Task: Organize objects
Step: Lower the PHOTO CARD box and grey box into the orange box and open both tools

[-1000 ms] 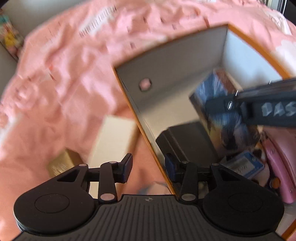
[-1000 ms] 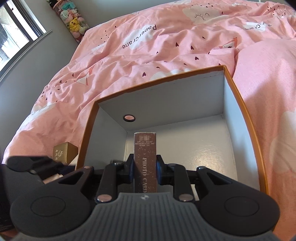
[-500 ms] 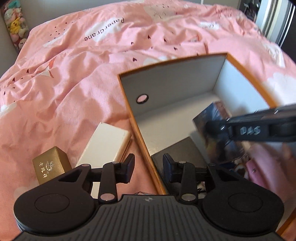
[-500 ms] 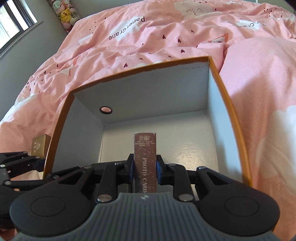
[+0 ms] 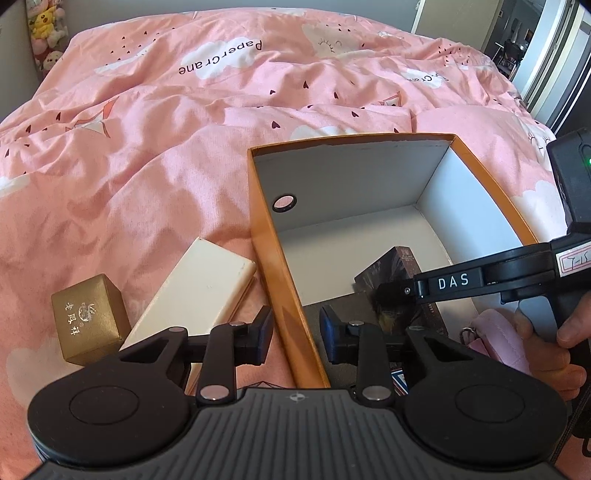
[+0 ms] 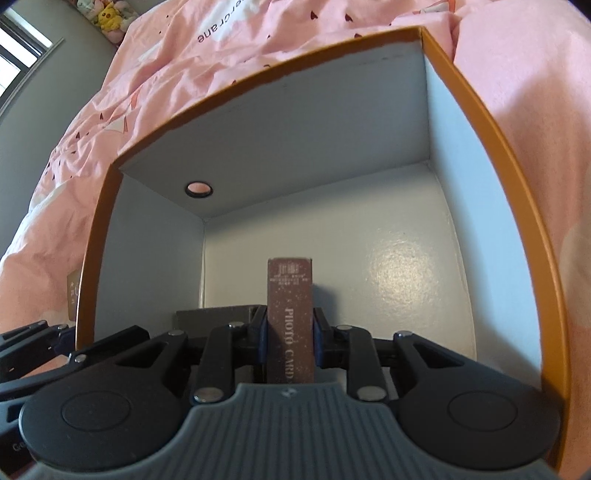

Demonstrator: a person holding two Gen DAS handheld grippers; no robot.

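Note:
An orange cardboard box (image 5: pixel 280 280) with a white inside lies open on the pink bed; it also shows in the right wrist view (image 6: pixel 461 92). My right gripper (image 6: pixel 290 338) is shut on a dark photo card box (image 6: pixel 291 317) and holds it upright inside the orange box; the same card box shows in the left wrist view (image 5: pixel 399 273). My left gripper (image 5: pixel 295 332) is open, its jaws straddling the orange box's left wall. A flat dark box (image 6: pixel 218 314) lies on the orange box's floor.
A small gold box (image 5: pixel 88 317) and a flat cream box (image 5: pixel 195 291) lie on the duvet left of the orange box. A pink pouch (image 5: pixel 495 339) sits in the orange box's near right corner. Plush toys (image 5: pixel 44 33) stand at the far left.
My right gripper has carried the photo card box lower and deeper into the orange box. My left gripper has pulled back and its view has steadied; its jaws stay open.

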